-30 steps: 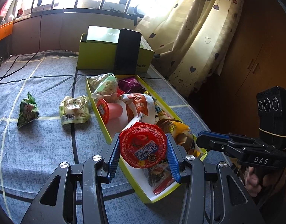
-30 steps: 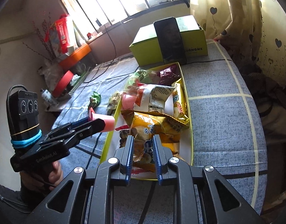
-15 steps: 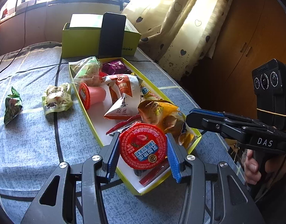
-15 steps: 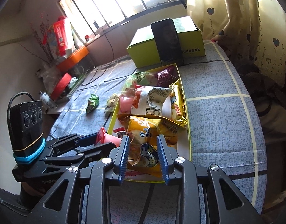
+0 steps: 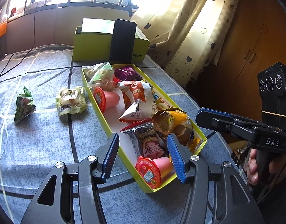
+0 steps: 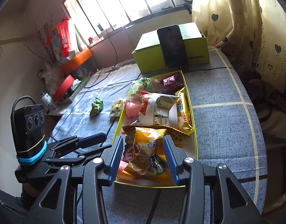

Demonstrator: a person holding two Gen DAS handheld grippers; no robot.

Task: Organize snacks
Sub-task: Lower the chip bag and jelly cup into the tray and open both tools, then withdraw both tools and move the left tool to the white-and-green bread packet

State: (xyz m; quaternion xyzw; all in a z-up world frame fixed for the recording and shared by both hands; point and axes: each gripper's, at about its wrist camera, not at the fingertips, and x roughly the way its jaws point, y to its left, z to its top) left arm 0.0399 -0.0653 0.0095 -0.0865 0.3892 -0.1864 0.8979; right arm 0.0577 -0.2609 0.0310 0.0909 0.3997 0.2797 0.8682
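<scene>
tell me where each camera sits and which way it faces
Left wrist: on the left hand-held gripper, angled down over the yellow tray's near end, jaws opening over a jelly cup; the right hand shows.
Right wrist: on the right hand-held gripper, jaws opening around the orange chip bag.
Shared: tray, phone, green box.

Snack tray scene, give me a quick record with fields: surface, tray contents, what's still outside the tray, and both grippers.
surface: blue checked cloth
tray: long yellow-green tray, nearly full
near end of tray: jelly cup lying on its side; orange chip bag
far end of tray: purple packet, clear bag
outside tray: green packet and pale packet, on the cloth to the tray's left
left gripper: jaws opening, cup lies below, released
right gripper: jaws opening around chip bag
behind tray: green box, dark phone leaning on it
</scene>
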